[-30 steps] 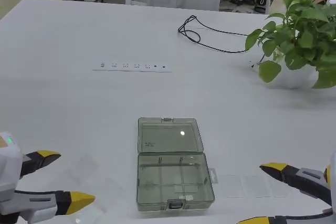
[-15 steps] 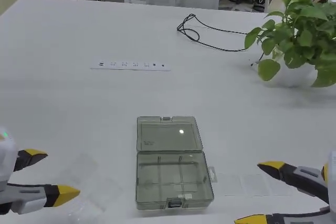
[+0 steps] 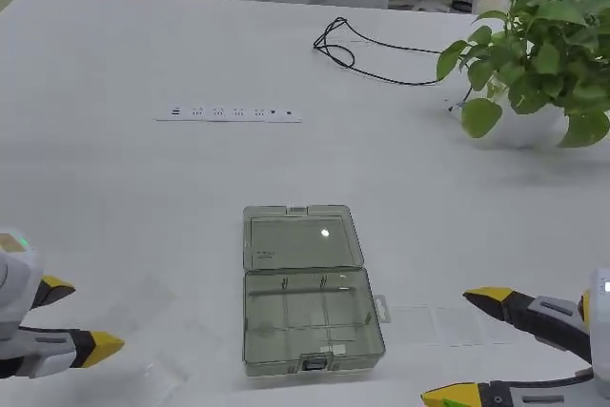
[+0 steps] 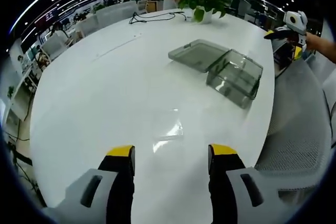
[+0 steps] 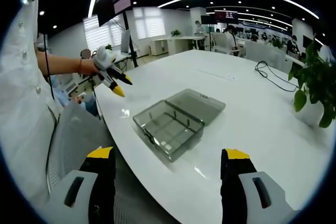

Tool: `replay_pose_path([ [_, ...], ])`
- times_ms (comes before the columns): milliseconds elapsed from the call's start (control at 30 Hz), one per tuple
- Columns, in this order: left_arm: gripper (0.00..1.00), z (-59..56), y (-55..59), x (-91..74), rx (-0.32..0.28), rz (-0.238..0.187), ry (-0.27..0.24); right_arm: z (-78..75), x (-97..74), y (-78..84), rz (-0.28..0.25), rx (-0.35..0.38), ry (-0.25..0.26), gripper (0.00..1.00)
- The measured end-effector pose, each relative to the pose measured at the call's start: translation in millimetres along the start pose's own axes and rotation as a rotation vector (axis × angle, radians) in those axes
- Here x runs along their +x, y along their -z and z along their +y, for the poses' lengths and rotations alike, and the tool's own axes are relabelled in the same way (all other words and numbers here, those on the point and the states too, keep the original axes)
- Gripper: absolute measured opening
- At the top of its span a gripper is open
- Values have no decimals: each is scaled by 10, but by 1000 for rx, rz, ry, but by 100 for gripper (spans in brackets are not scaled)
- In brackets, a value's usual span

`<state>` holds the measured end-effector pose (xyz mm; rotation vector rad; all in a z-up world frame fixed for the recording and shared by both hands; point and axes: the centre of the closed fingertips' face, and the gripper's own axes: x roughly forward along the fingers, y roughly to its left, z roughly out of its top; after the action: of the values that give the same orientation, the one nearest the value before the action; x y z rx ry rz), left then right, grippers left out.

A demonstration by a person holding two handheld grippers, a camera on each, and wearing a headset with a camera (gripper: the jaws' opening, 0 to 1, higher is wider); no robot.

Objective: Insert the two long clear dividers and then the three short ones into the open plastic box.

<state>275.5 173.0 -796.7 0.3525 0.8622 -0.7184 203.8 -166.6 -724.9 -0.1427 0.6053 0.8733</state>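
Looking down from the head view, we see the open plastic box (image 3: pixel 310 319) near the front edge of the white table (image 3: pixel 143 197), its lid (image 3: pixel 302 237) folded flat away from the person. A small pale label (image 3: pixel 268 258) sits on the lid, but its print is too small to read. The markings along the white power strip (image 3: pixel 229 113) are likewise illegible. Faint lines cross the base of the box; we cannot tell whether they are dividers or moulded ribs.

Clear divider pieces (image 3: pixel 448 324) lie flat on the table just right of the box, barely visible. The left gripper view picks out what the head view hardly shows: another clear sheet (image 4: pixel 169 131) lying just ahead of the jaws, given away by its glare.

The left gripper (image 3: pixel 86 316) hovers well left of the box and the right gripper (image 3: pixel 457 344) to its right — both with jaws spread and nothing between them.

A potted plant (image 3: pixel 538 54) and a looped black cable (image 3: pixel 367 50) sit at the far right. The right gripper view adds a hanging screen (image 5: pixel 226 15) with unreadable text.
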Motion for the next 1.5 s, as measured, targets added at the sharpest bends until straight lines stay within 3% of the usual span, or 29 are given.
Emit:
replay_pose_path([
  [233, 48, -15, 112, 132, -5, 67, 5, -1, 9, 7, 0, 4, 1, 83],
  [400, 45, -2, 147, 207, -38, 87, 0, 3, 24, 8, -2, 7, -2, 83],
  [1000, 42, 7, 261, 390, -29, 183, -16, -24, 40, 11, -8, 19, 1, 83],
  [1500, 39, 62, 251, 406, -79, 214, -45, -41, 69, 19, -16, 28, -2, 82],
])
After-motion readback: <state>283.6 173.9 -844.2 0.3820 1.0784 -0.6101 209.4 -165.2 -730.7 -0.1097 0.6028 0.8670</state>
